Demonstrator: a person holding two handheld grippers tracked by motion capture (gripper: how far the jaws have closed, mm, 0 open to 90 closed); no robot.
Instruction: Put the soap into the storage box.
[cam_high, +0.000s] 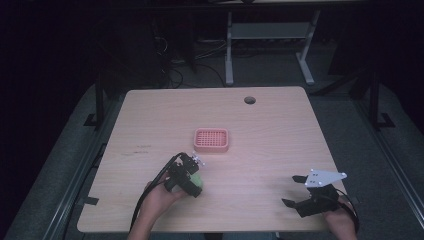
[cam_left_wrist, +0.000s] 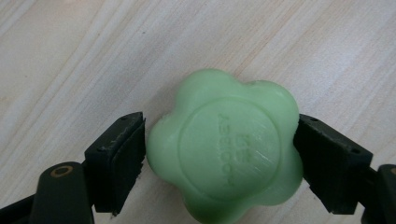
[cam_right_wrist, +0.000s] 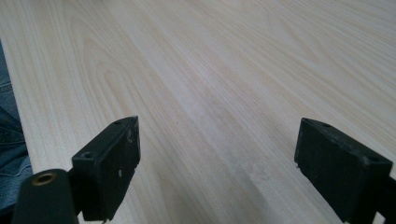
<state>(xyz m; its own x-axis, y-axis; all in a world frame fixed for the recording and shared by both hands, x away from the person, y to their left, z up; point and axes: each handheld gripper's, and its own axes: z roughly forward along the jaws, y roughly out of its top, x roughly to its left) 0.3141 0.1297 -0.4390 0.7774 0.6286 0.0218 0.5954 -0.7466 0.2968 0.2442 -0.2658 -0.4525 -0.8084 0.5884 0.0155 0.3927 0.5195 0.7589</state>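
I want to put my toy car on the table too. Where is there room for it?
Plenty of bare wooden table: the whole far edge behind the pink plastic soap tray, and the wide stretch between that tray and the right gripper. It is crowded near the left gripper, which has the green flower-shaped soap between its jaws.

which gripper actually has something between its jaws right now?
The left gripper: its jaws sit on either side of the green flower-shaped soap on the table. The right gripper is open, with bare wood between its jaws.
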